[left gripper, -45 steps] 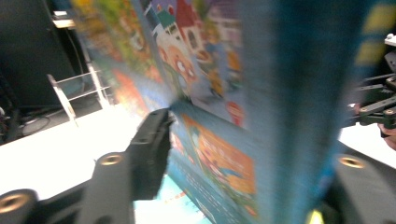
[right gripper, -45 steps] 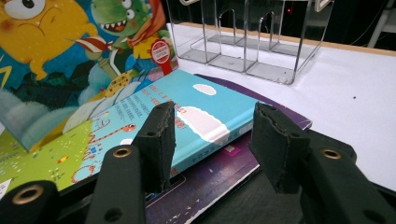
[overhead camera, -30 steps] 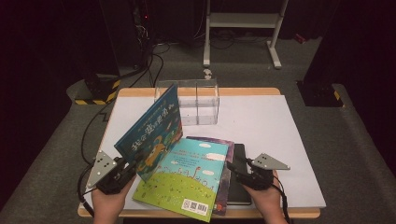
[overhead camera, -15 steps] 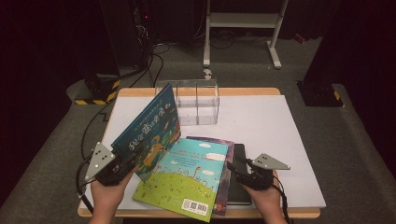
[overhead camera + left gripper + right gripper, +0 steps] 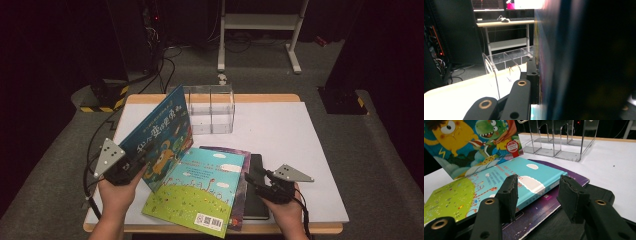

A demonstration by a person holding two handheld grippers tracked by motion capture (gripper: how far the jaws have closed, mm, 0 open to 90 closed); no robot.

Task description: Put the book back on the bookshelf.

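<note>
A blue picture book (image 5: 160,132) with a monster cover stands tilted on edge at the table's left, its lower edge by the stack. My left gripper (image 5: 136,167) is shut on its lower left edge and has just closed a little tighter. In the left gripper view one finger (image 5: 532,75) lies flat against the blue book (image 5: 554,62). A green and light-blue book (image 5: 200,192) lies on a purple book (image 5: 239,202), which lies on a black book (image 5: 256,200). My right gripper (image 5: 252,181) is open at the stack's right side. Its jaws (image 5: 537,192) straddle the corner of the green book (image 5: 474,192).
A clear acrylic divider rack (image 5: 210,107) stands at the back middle of the white table top (image 5: 290,145). Cables and dark equipment lie on the floor behind the table at the left. A white frame stands farther back.
My left gripper has lifted with the blue book, so the book now sits higher. The right gripper and the stack have not moved.
</note>
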